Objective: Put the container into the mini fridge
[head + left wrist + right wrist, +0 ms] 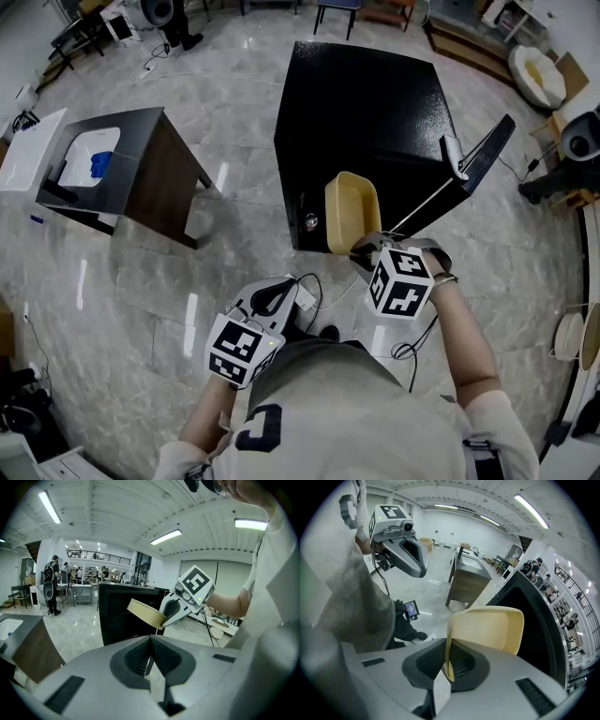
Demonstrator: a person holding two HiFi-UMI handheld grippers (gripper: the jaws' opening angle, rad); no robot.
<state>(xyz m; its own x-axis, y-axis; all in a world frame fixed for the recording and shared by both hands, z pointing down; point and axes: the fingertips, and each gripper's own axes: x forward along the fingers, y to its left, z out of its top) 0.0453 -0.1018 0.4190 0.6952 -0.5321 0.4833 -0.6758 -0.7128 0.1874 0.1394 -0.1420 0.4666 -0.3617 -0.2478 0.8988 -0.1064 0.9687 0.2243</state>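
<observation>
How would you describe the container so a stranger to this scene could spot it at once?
Find the big black mini fridge standing on the marble floor, its door swung open. Just in front of it, the right gripper holds the container by its rim. It is the only pale yellow thing there: a shallow, round-cornered tub, tilted on edge.

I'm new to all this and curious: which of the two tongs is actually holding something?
The right tongs: they are shut on the rim of the yellow container. The left tongs are shut too, but with nothing between them.
</observation>
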